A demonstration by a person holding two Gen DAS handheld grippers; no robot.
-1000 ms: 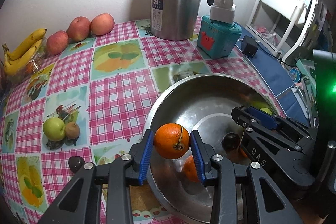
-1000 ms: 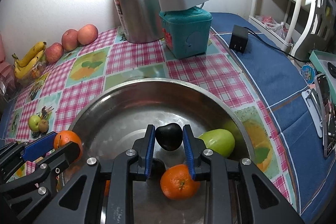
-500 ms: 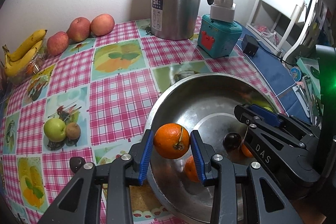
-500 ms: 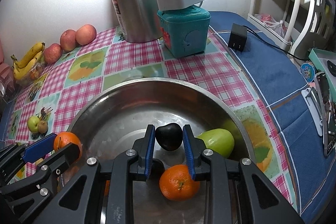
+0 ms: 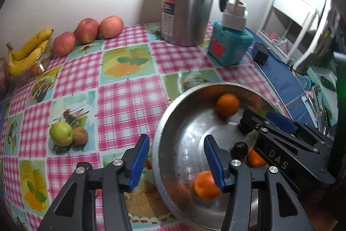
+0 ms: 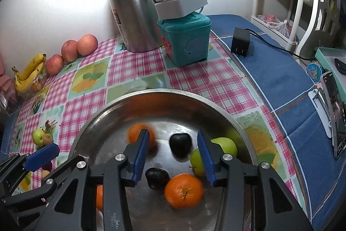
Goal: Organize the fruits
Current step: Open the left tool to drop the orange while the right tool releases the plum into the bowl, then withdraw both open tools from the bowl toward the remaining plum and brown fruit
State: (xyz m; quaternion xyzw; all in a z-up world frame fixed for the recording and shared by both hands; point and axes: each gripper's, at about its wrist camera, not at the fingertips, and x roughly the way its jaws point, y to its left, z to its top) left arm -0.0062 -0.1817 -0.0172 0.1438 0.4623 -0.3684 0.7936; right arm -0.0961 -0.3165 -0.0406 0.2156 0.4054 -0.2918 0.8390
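Both grippers hang over the steel bowl, jaws just opened. Left gripper: released, nothing between its pads; an orange, blurred, lies in the bowl's far side. Right gripper: released; dark plum sits on the bowl floor between its fingers, untouched, beside a green apple.

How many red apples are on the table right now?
3 red apples, side by side in a row against the wall, between the yellow bananas and the steel thermos jug. None seems hidden.
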